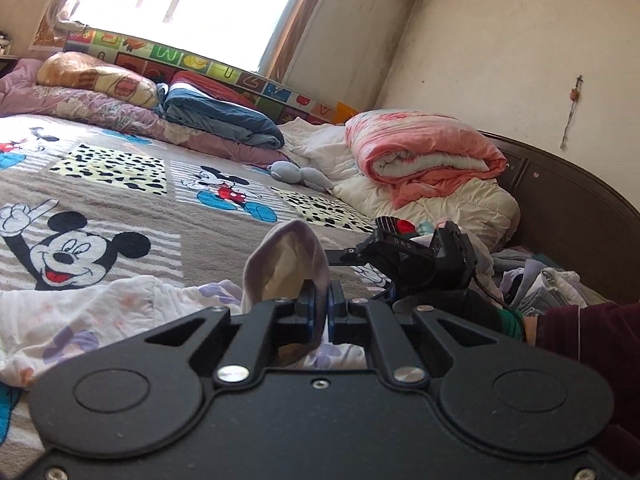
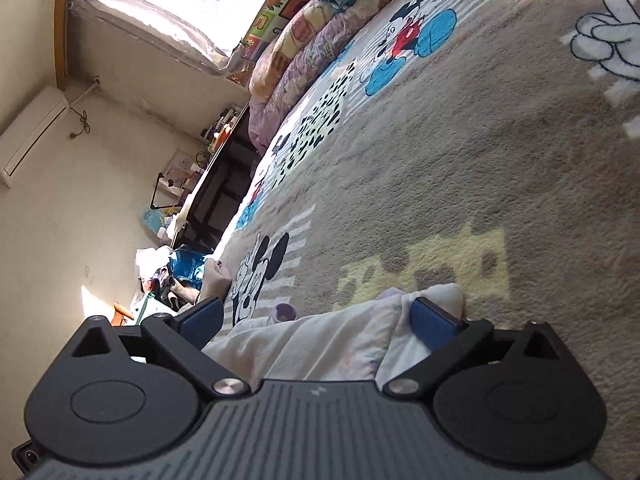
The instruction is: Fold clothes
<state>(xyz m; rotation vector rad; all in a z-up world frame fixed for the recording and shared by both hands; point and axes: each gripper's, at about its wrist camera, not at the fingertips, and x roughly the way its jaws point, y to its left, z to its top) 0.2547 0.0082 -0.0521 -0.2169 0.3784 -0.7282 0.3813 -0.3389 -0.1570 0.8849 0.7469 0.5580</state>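
A white garment with purple and pink flower prints [image 1: 80, 312] lies crumpled on the cartoon-mouse blanket [image 1: 120, 200]. My left gripper [image 1: 322, 312] is shut on a fold of it, a pale lilac-edged loop of cloth [image 1: 280, 264] standing up between the blue pads. In the right wrist view the same white garment [image 2: 312, 344] lies between the wide-apart blue pads [image 2: 432, 320] of my right gripper [image 2: 316, 316], which is open and tilted sideways over the blanket [image 2: 440, 160]. The right gripper's black body [image 1: 412, 260] shows just right of the left one.
Folded quilts and blankets [image 1: 420, 156] line the far edge of the bed, with a blue one [image 1: 224, 116] and a soft toy [image 1: 304, 174]. A clothes pile [image 1: 536, 280] lies at right by the dark headboard [image 1: 580, 208]. A person's dark red sleeve [image 1: 584, 328] is at right.
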